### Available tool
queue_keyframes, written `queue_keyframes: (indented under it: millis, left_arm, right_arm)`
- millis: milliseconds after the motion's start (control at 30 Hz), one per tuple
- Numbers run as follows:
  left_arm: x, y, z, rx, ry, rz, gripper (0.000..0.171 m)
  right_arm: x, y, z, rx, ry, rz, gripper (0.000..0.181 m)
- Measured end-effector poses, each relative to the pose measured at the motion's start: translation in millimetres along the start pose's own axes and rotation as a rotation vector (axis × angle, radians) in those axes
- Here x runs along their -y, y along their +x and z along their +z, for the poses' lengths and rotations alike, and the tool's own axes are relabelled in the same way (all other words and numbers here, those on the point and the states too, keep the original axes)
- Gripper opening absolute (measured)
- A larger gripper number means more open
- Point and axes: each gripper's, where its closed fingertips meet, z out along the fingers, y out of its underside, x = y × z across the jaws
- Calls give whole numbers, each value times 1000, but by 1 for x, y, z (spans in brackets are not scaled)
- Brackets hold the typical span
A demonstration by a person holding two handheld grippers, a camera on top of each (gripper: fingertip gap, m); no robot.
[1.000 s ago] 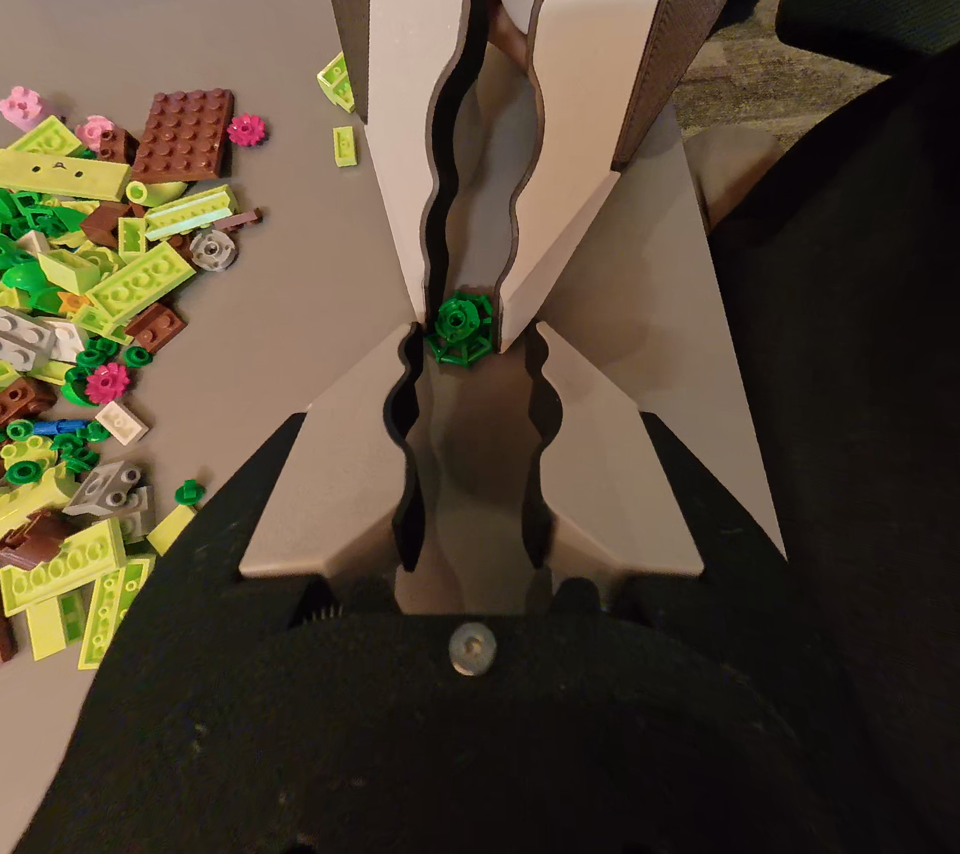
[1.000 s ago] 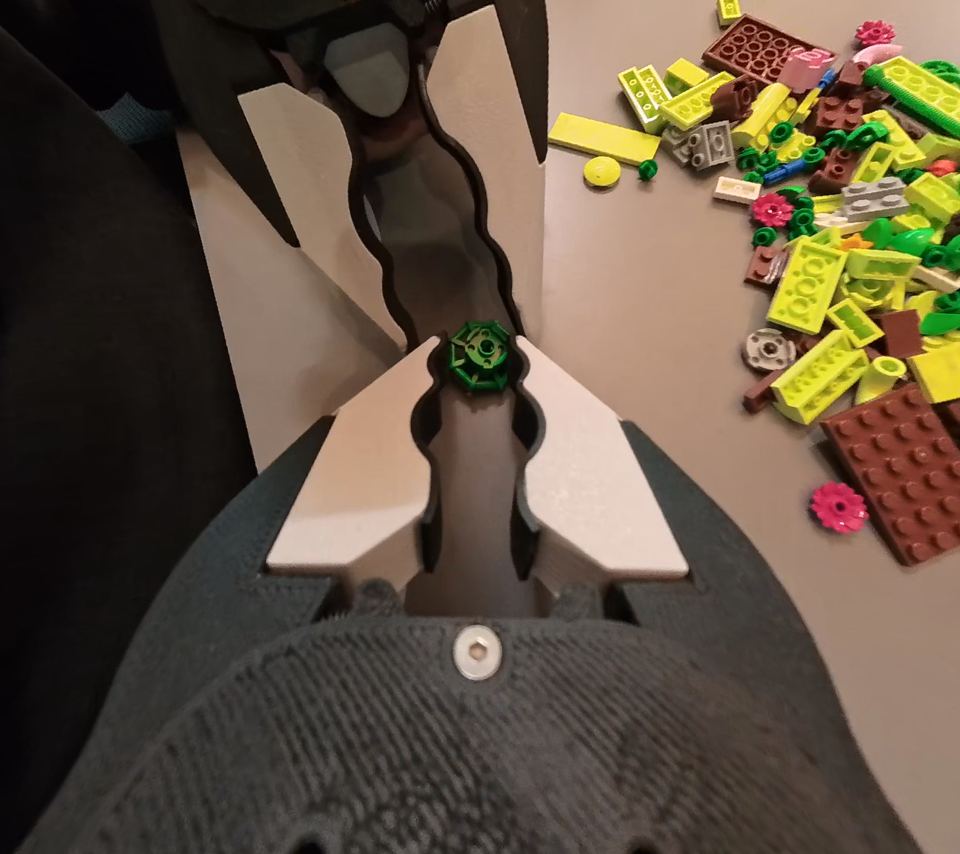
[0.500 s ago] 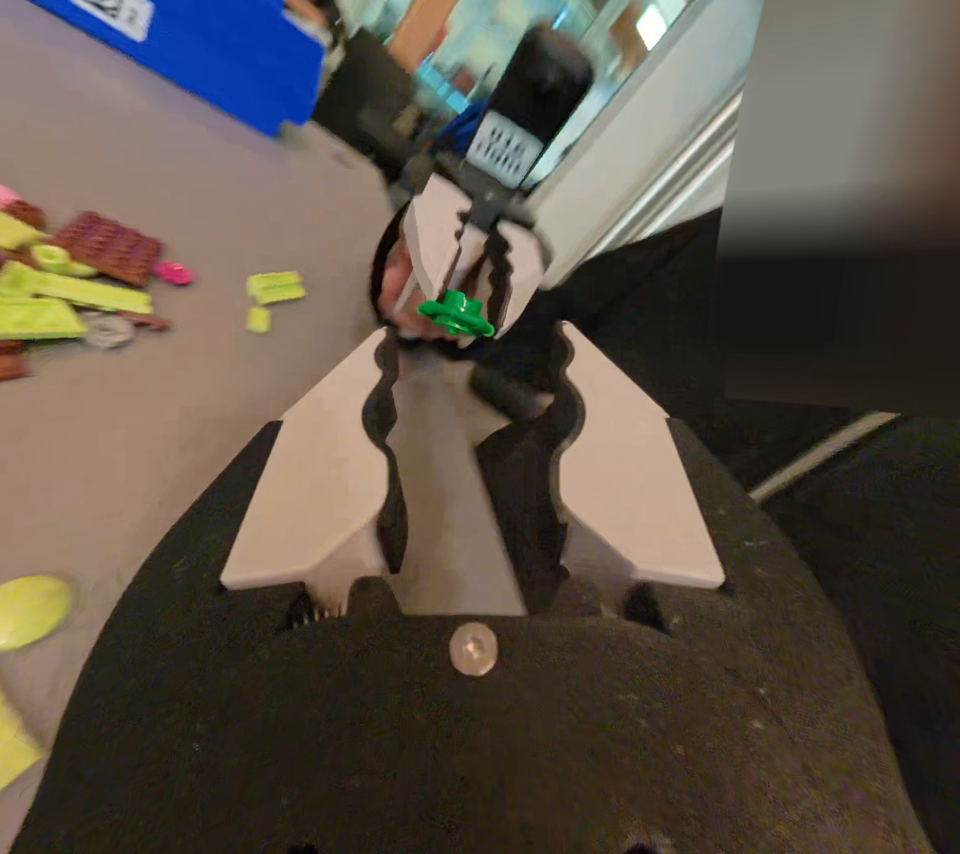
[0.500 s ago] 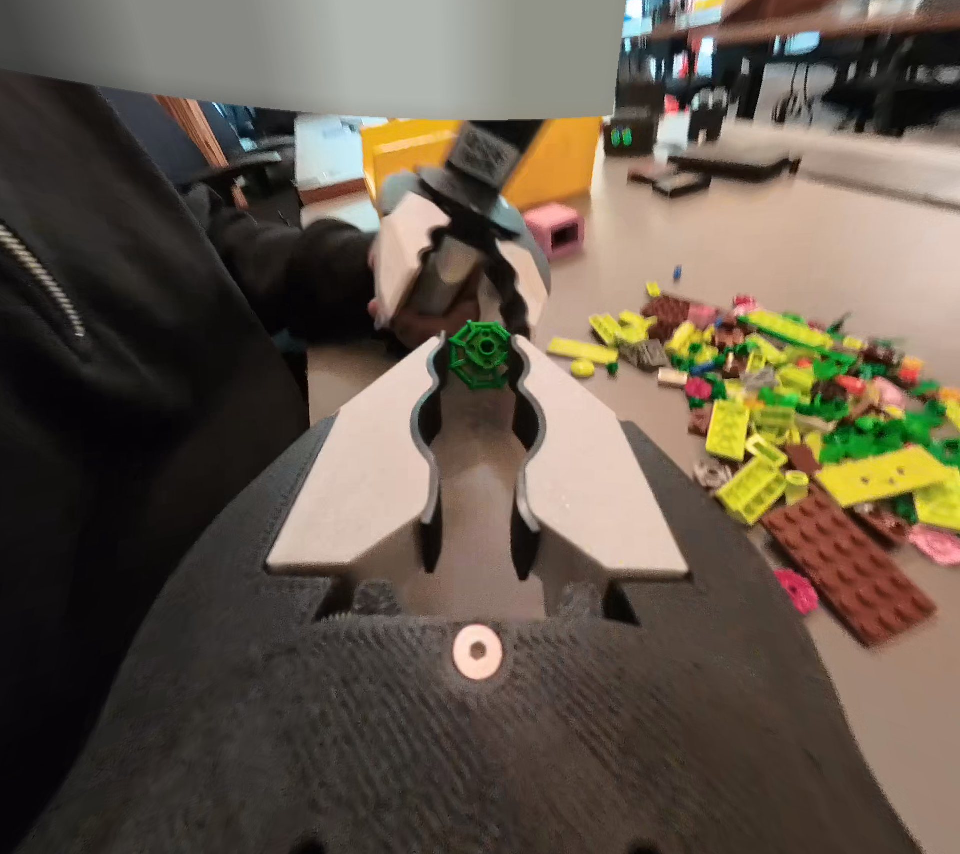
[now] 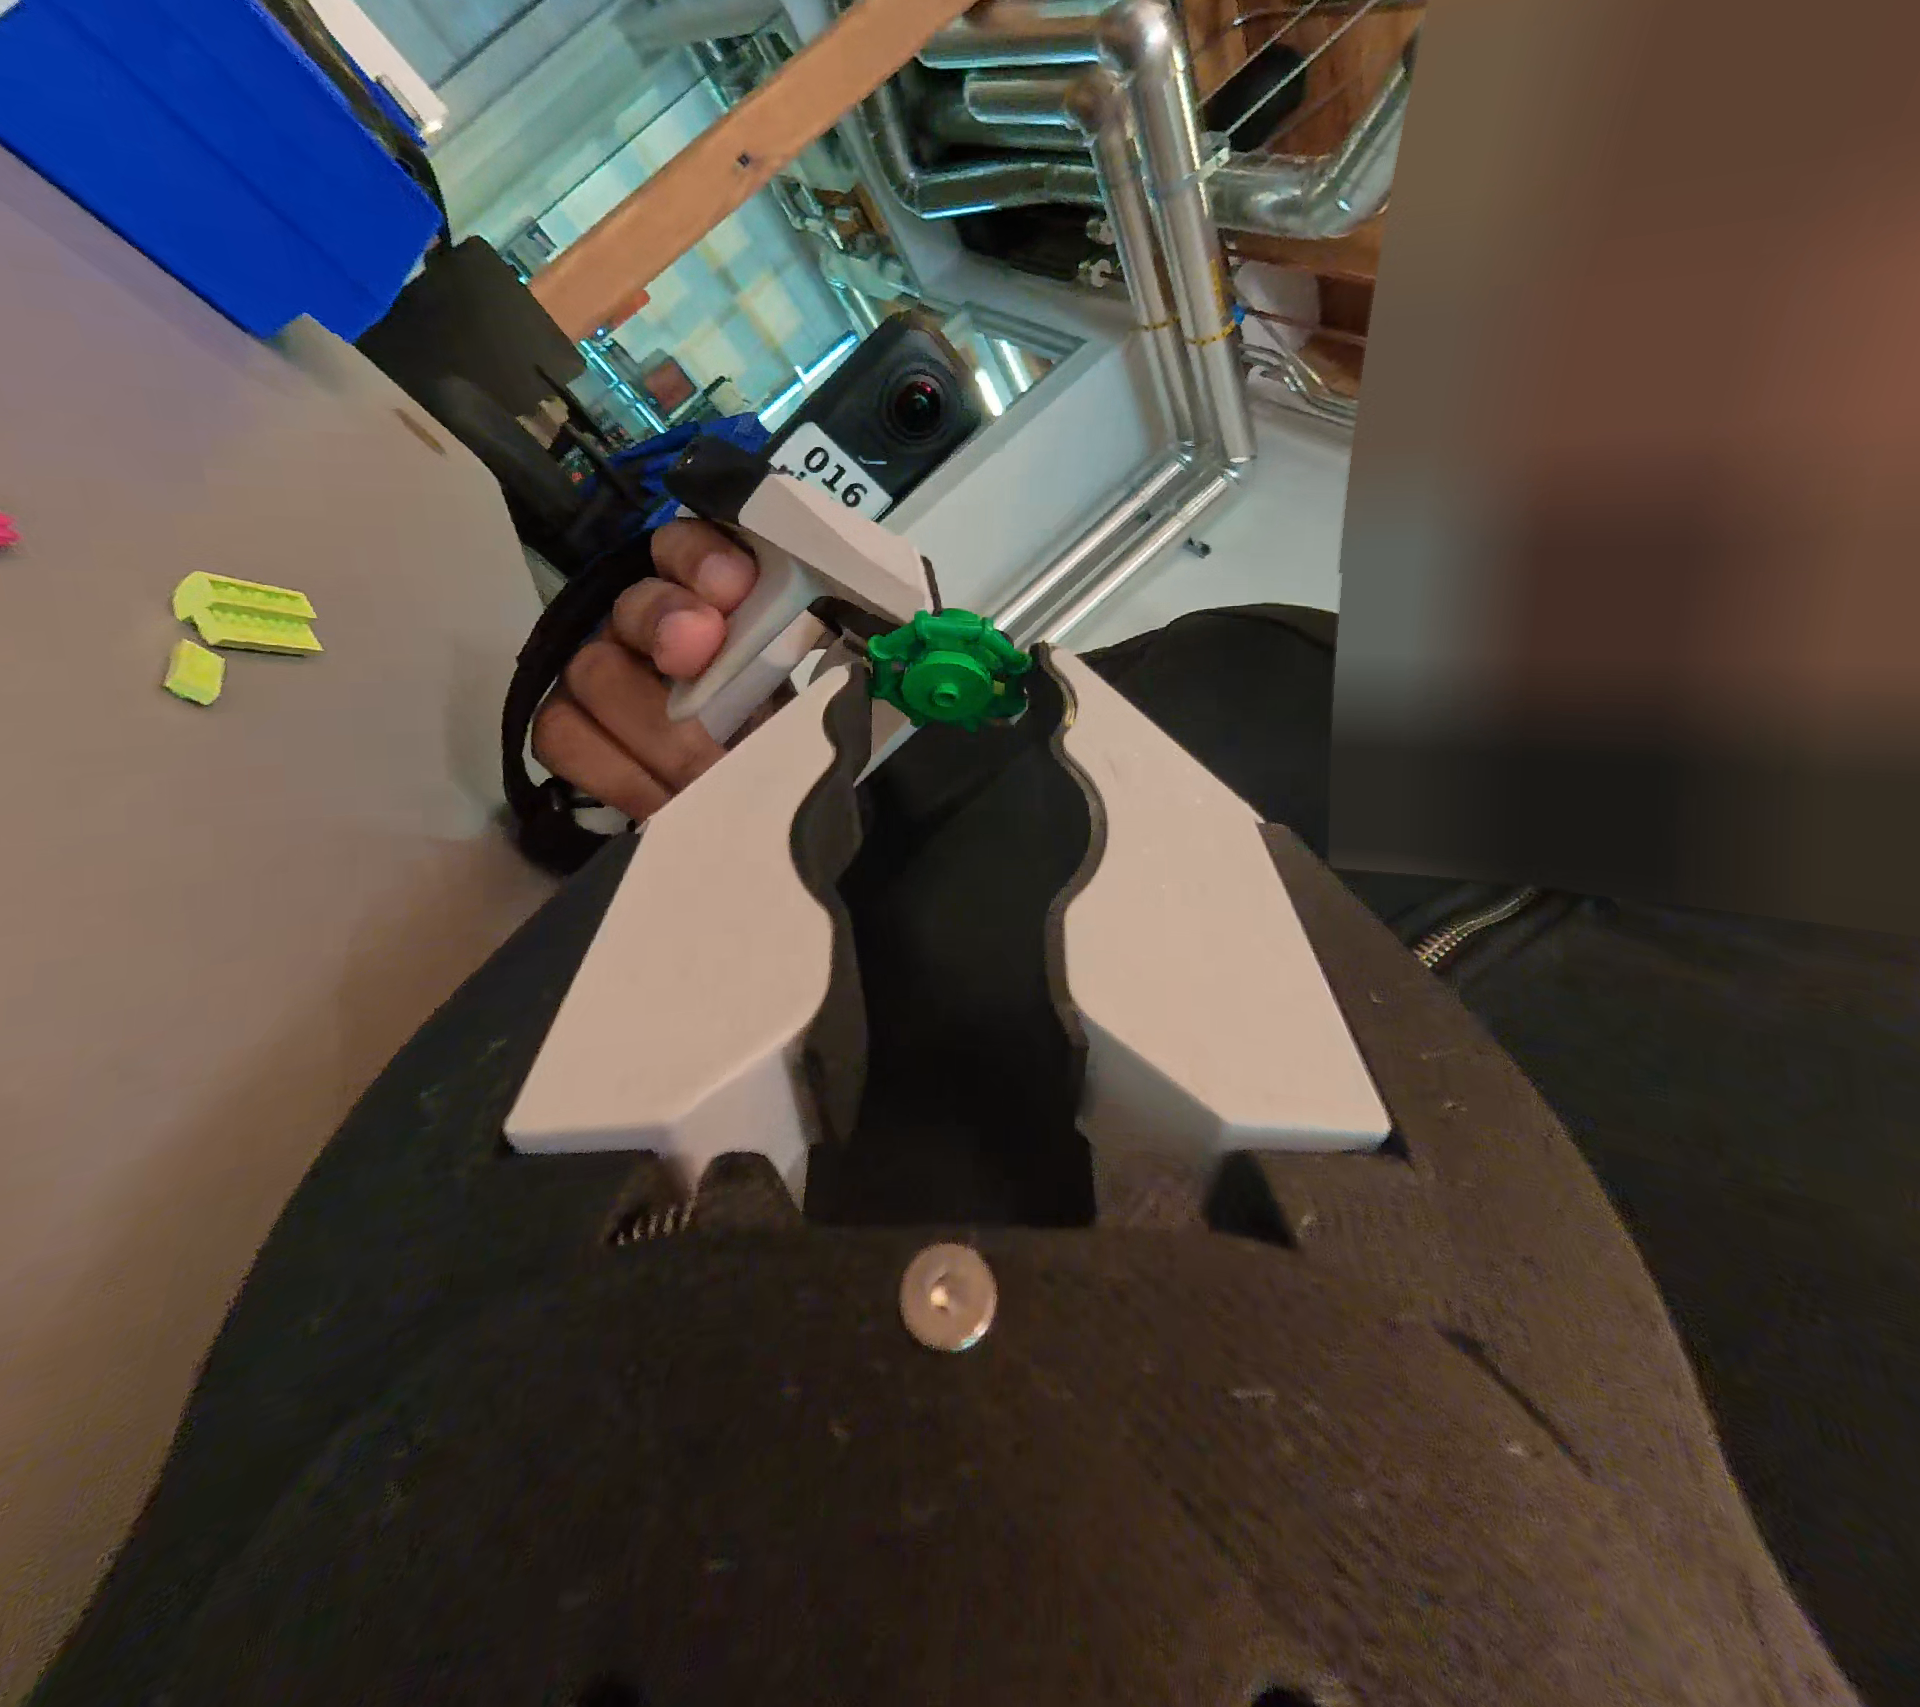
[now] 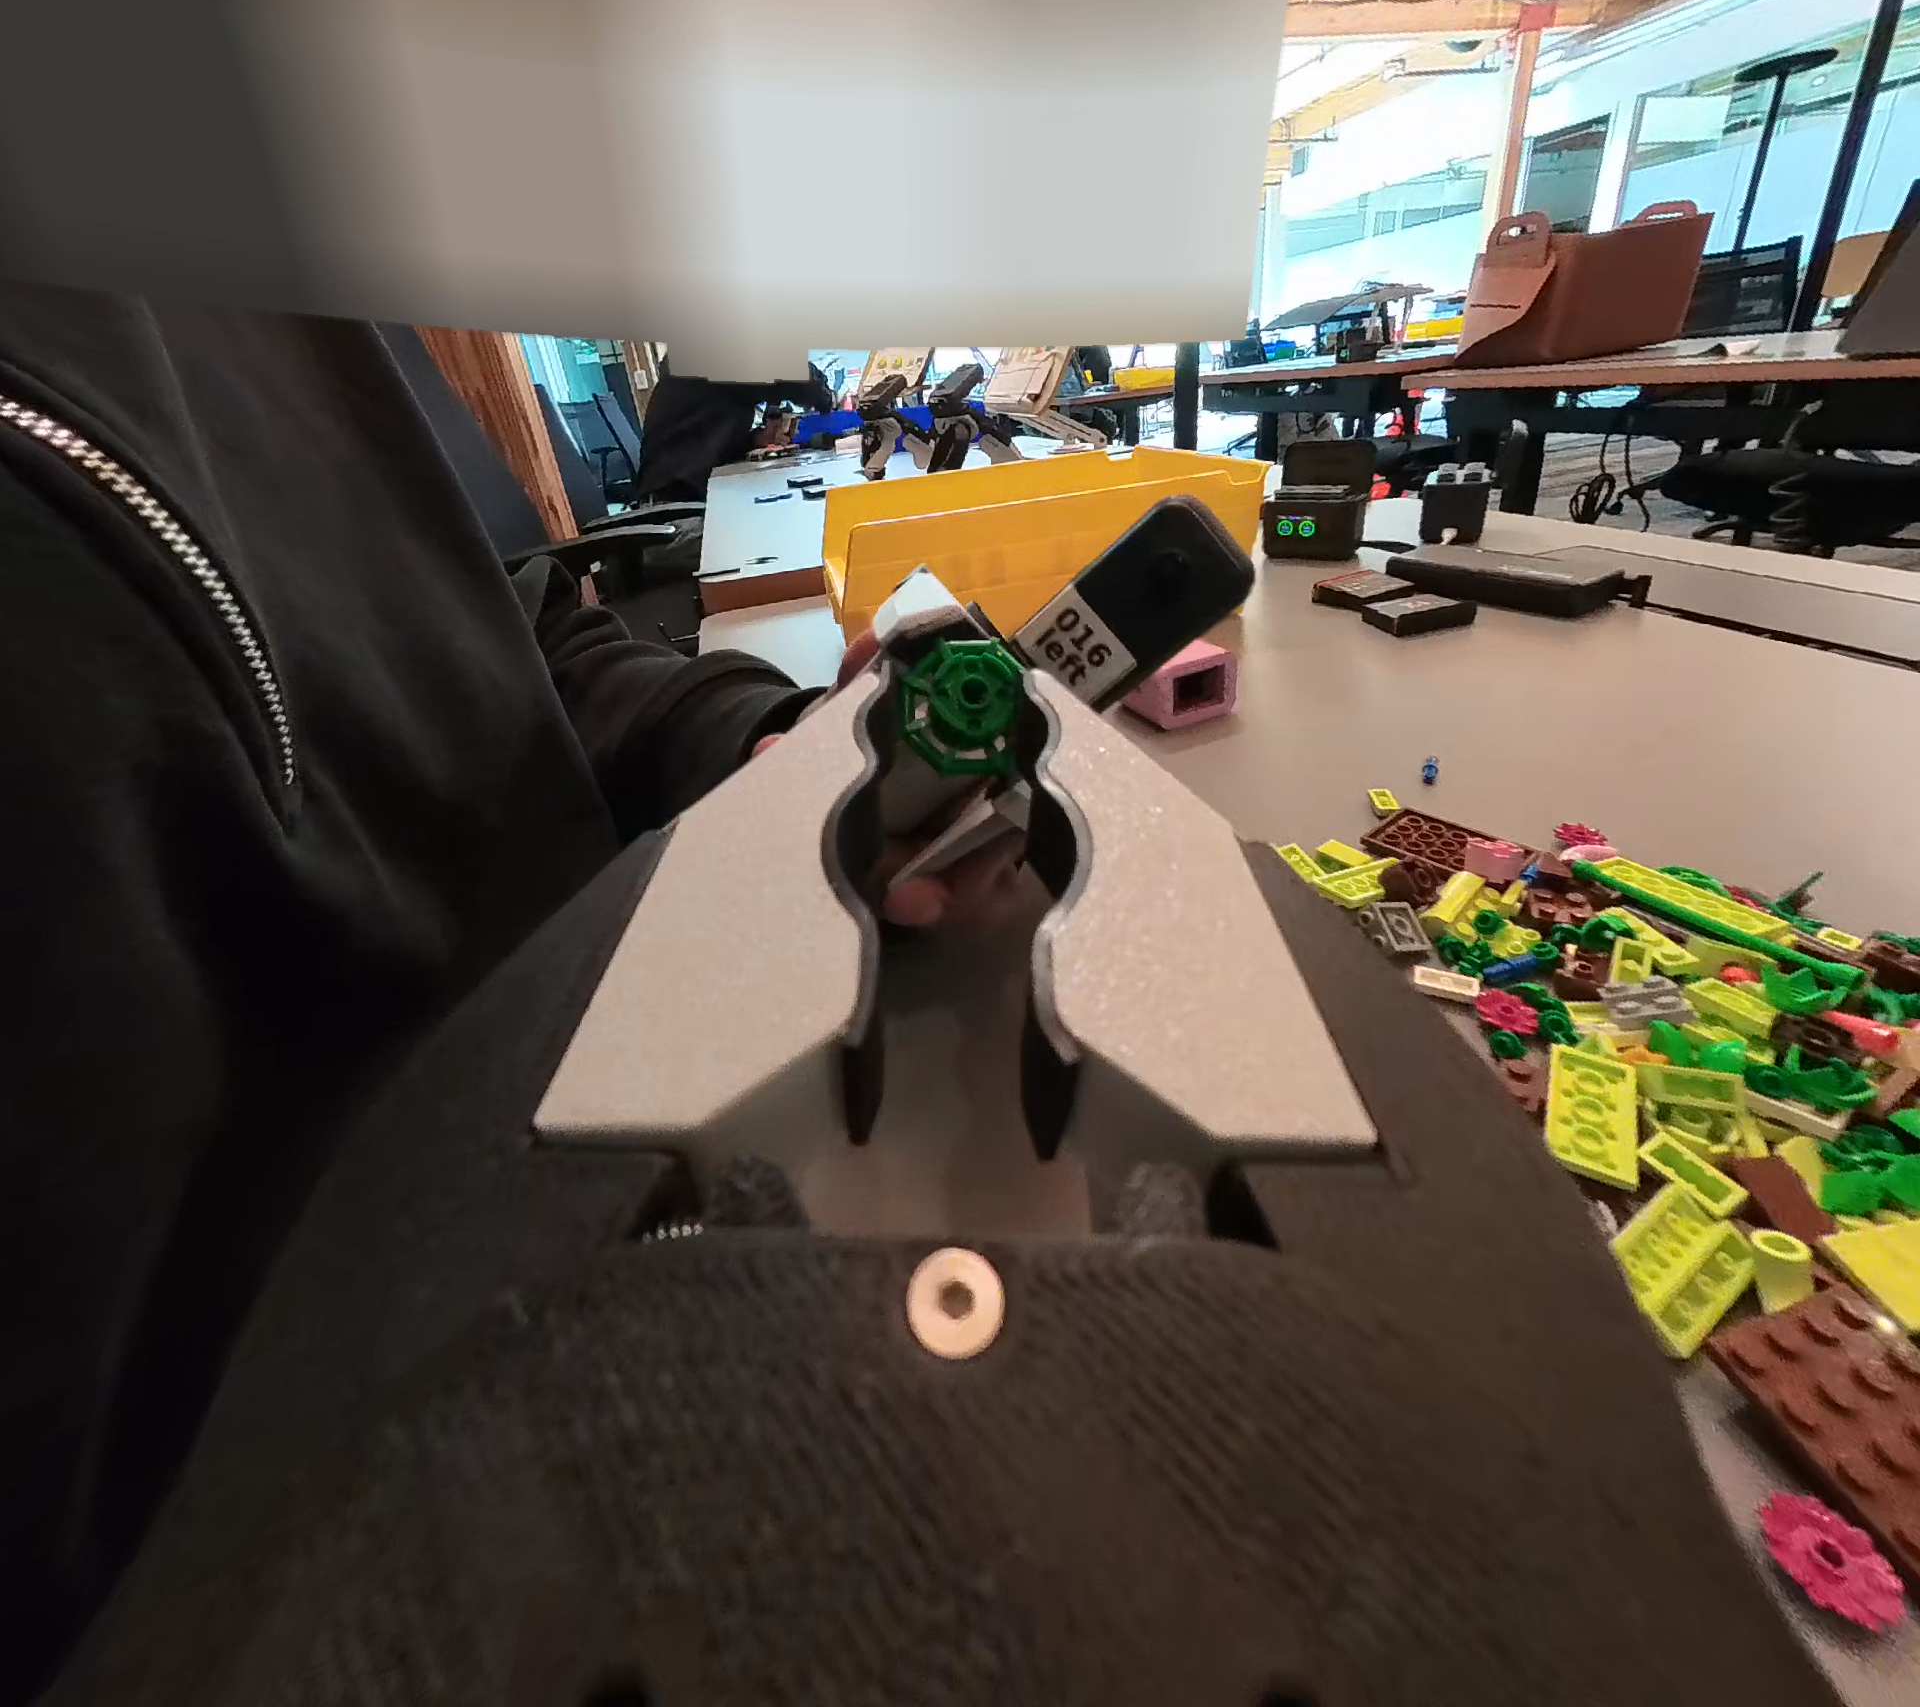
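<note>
A green round piece (image 5: 948,668), a small toy rosette with a stud at its centre, sits at the meeting point of two handheld grippers raised above a grey table (image 5: 208,826).

In the left wrist view, two lime toy bricks (image 5: 244,615) lie on the table at 9 o'clock. The left gripper (image 5: 945,696) has its fingers spread apart; the piece sits between their tips, though whether either tip touches it is hard to tell. The right gripper, held in a hand (image 5: 634,670), reaches in from 10 o'clock.

In the right wrist view, the right gripper (image 6: 961,712) is clamped on the piece at its fingertips, stud hole facing the camera, likely turned so the other tool can meet it. Behind it at 1 o'clock stand a yellow bin (image 6: 1039,525) and a pink block (image 6: 1190,686). A pile of loose toy bricks (image 6: 1704,1034), lime, green and brown, spreads at 3 to 4 o'clock.
</note>
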Motion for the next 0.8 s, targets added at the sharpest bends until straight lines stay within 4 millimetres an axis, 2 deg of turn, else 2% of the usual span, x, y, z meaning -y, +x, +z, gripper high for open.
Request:
queue_keyframes:
  millis: [200,500,600,733,800]
  left_arm:
    - [-11,-5,-2,81,-92,98,27]
    - [-33,-14,0,169,-254,157,28]
    - [-30,-16,0,178,-233,155,28]
    - [-18,-22,-2,223,-155,176,28]
    - [-17,-23,-2,234,-147,189,28]
  right_arm:
    - [2,5,-11,-12,-67,-43,13]
    - [-24,-15,-16,117,-317,-146,22]
    - [-24,-12,-18,108,-327,-162,24]
    - [-17,-2,-19,18,-268,-222,17]
    - [-20,-2,-18,5,-266,-215,21]
